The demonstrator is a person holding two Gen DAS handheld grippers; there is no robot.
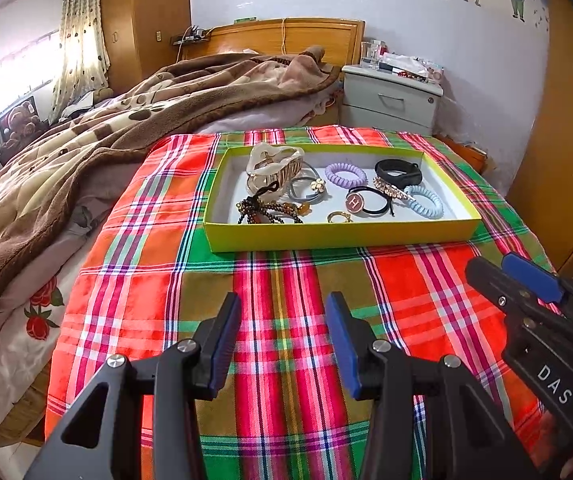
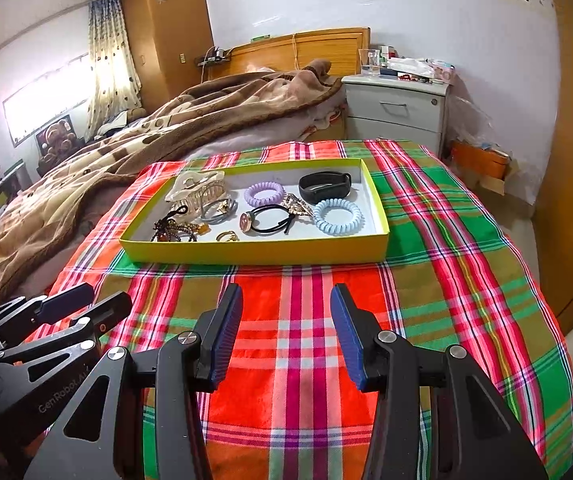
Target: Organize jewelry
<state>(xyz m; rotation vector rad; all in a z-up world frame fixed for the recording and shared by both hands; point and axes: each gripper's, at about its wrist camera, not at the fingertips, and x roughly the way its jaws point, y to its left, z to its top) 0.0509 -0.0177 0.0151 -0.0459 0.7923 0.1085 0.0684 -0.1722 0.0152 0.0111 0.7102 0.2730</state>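
A shallow yellow-green tray (image 1: 338,236) (image 2: 254,251) lies on the plaid cloth ahead of both grippers. It holds a cream claw clip (image 1: 272,166) (image 2: 198,190), a purple coil tie (image 1: 345,174) (image 2: 264,194), a blue coil tie (image 1: 424,201) (image 2: 337,216), a black band (image 1: 398,171) (image 2: 325,186), a black tie with a round H charm (image 1: 366,201) (image 2: 266,216), a gold ring (image 1: 339,217) (image 2: 227,236) and dark beaded pieces (image 1: 264,210) (image 2: 174,230). My left gripper (image 1: 282,308) and right gripper (image 2: 286,300) are open and empty, short of the tray.
The plaid cloth (image 1: 286,320) (image 2: 426,280) covers the bed's foot. A brown blanket (image 1: 86,152) (image 2: 146,136) is heaped to the left. A grey nightstand (image 1: 392,98) (image 2: 396,110) stands behind. The right gripper shows at the left view's right edge (image 1: 526,292).
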